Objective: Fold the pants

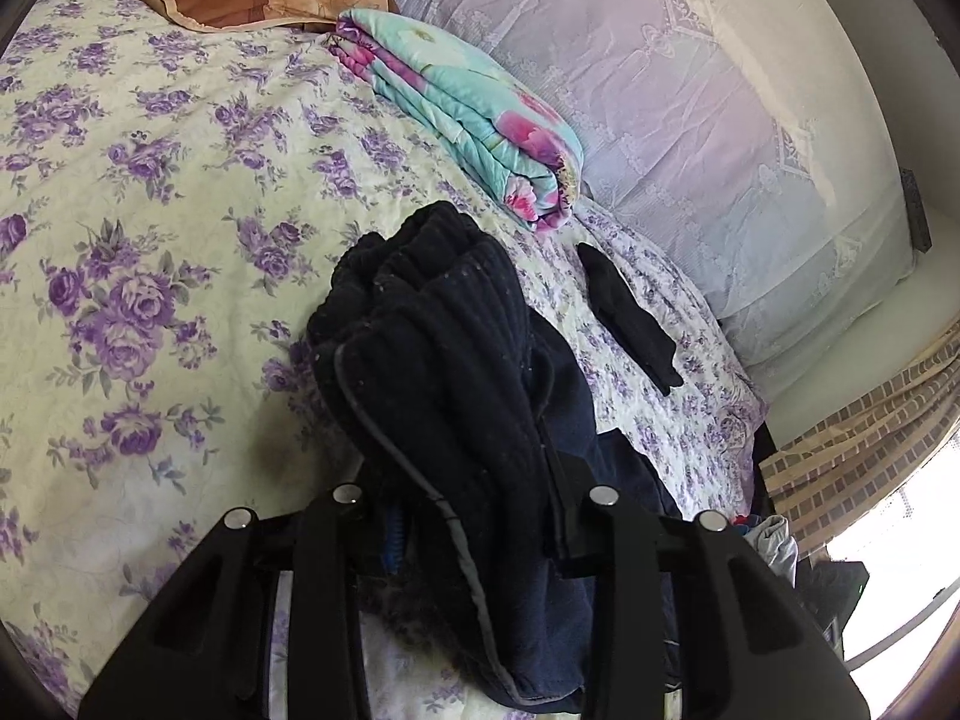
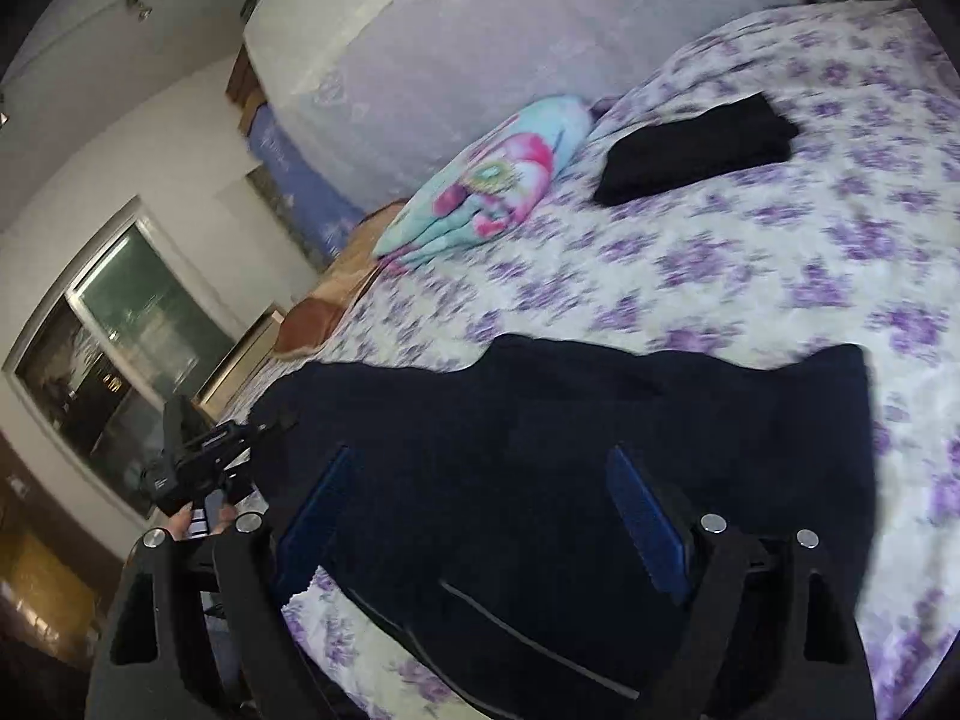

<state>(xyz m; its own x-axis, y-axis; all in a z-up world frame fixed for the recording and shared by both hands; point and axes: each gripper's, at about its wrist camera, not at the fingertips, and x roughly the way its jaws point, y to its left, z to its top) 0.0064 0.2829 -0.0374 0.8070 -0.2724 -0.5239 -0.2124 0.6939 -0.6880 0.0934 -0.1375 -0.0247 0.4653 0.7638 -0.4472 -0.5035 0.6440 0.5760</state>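
Floral bed (image 1: pixel 150 192), white walls (image 2: pixel 120 138), window (image 2: pixel 114 348)

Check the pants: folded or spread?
Partly spread: the pants lie across the bed, one ribbed end bunched in the left gripper.

No text, label, brand, number or sign can be read in either view; a small pale patch on the left gripper (image 2: pixel 198 468), at 8 o'clock in the right wrist view, is too blurred to read.

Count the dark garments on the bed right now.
2: the pants spread at the near edge, one end bunched in the left gripper, and a folded black piece farther back beside the blanket. Others may be hidden.
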